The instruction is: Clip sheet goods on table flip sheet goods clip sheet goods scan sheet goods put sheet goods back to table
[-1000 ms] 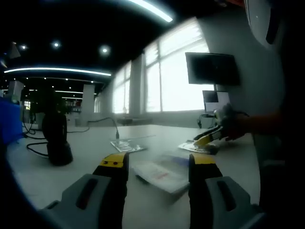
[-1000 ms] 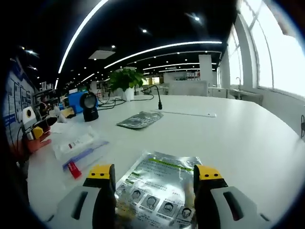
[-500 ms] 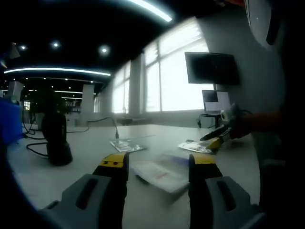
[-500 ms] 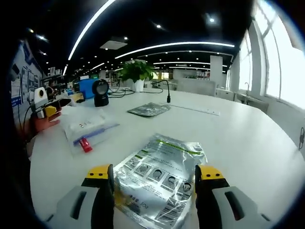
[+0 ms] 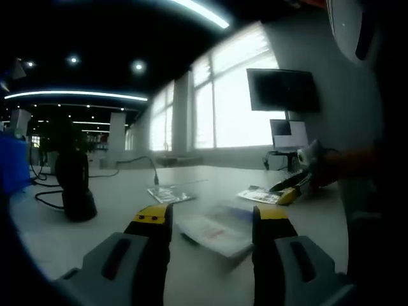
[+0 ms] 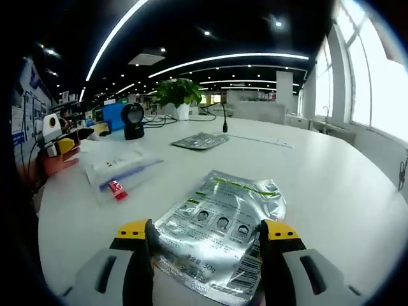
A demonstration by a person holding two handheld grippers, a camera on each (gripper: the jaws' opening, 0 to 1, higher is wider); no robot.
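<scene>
1. right gripper (image 6: pixel 207 239): low over the table (image 6: pixel 331 185), jaws spread either side of the foil pouch (image 6: pixel 220 233), which lies flat on the table.
2. left gripper (image 5: pixel 210 223): jaws apart, holding nothing, above a clear packet (image 5: pixel 213 233).
3. change: pouch now sits lower between the jaws than half a second ago.
4. pouch long axis runs away from the camera, barcode end nearest.

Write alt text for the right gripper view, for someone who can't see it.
A silver foil pouch printed with small portraits and a barcode lies between the open yellow-tipped jaws of the right gripper, on a white table. Further off lie a clear packet, a second foil pouch, a black scanner and a potted plant.
</scene>
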